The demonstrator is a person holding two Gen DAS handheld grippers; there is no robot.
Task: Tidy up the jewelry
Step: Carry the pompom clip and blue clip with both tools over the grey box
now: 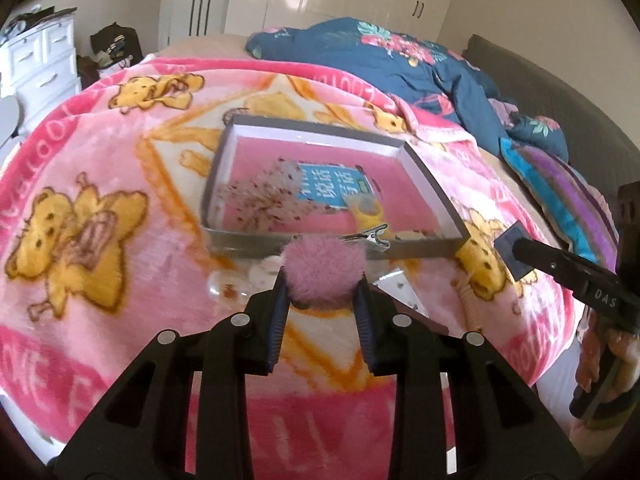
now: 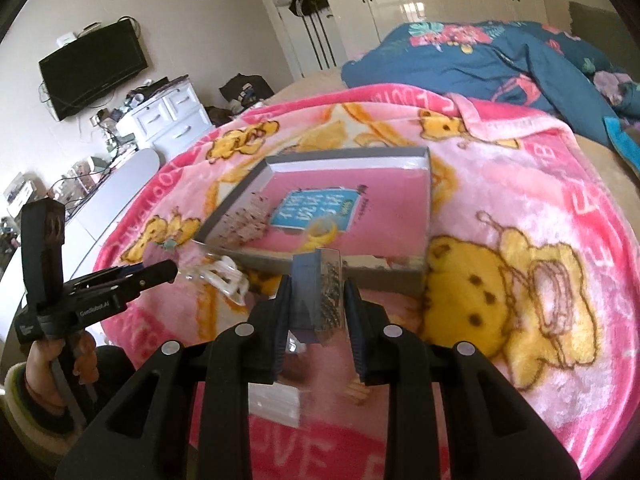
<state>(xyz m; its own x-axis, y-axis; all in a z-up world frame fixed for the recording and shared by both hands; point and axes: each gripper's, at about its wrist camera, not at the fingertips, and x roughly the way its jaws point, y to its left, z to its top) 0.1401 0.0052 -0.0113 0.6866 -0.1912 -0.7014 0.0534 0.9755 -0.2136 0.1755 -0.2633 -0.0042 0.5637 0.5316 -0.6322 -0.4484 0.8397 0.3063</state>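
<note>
Through the left wrist, my left tool [image 1: 322, 280] pinched a pink pom-pom hair clip [image 1: 325, 267] just short of the grey box [image 1: 430, 178] on the blanket [image 1: 100, 152]; its fluff could slip free. Through the right, my right tool [image 2: 316, 306] clamped a small clear earring packet [image 2: 318, 294], contents blurred, which might snag the box's near wall.
</note>
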